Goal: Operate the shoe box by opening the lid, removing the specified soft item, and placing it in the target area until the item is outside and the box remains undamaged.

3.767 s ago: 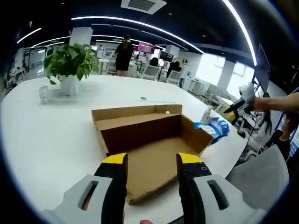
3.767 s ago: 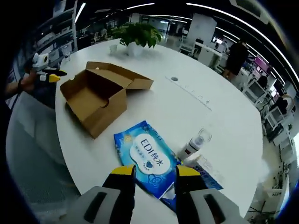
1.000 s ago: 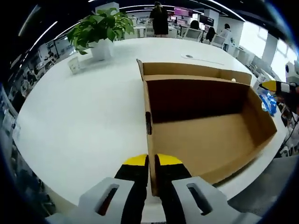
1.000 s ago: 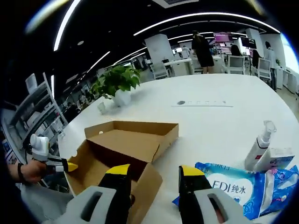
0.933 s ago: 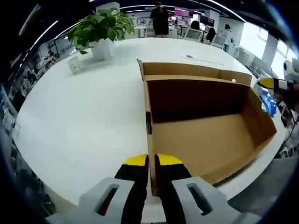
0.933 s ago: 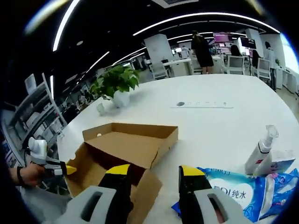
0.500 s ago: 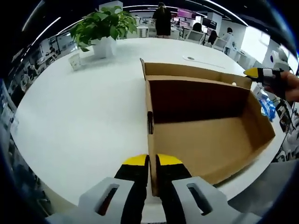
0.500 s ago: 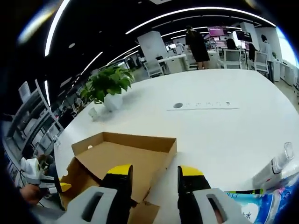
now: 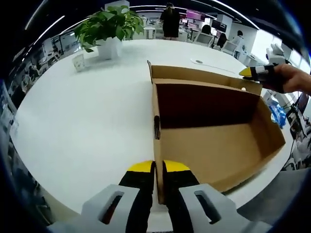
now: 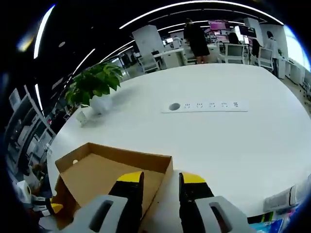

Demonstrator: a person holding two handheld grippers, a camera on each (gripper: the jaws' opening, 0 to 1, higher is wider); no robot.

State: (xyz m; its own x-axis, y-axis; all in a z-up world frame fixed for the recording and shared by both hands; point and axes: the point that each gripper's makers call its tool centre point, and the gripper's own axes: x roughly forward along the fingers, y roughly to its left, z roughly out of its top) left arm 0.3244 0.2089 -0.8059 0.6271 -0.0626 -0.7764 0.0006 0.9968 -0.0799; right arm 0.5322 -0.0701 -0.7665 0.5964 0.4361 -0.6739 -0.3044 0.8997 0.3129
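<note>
Cardboard shoe box [image 9: 214, 141] lies open on the round white table [image 9: 82, 121], near the table's edge, its brown inside bare in the left gripper view. The lid [image 10: 104, 177] is folded back flat behind the box, joined along the far wall. The left gripper [image 9: 159, 167] has its two yellow-tipped jaws pressed together on the box's near side wall, one jaw inside and one outside the cardboard. In the same view the right gripper [image 9: 253, 72] comes in from the right, held in a person's hand [image 9: 291, 77], its yellow tip just over the far right corner of the lid. In the right gripper view the right gripper [image 10: 160, 178] hangs above the lid's corner, its jaws a little apart, with the lid's edge running between them; whether they touch the cardboard cannot be told. The left gripper [image 10: 46, 208] shows small at the lower left of that view. A blue packet [image 9: 281, 115] lies on the table just beyond the box's right end. Farther off stand a potted plant [image 9: 108, 29] and a small white cup [image 9: 77, 63], and a white power strip [image 10: 204, 106] is set in the tabletop. Desks and people fill the office behind.
</note>
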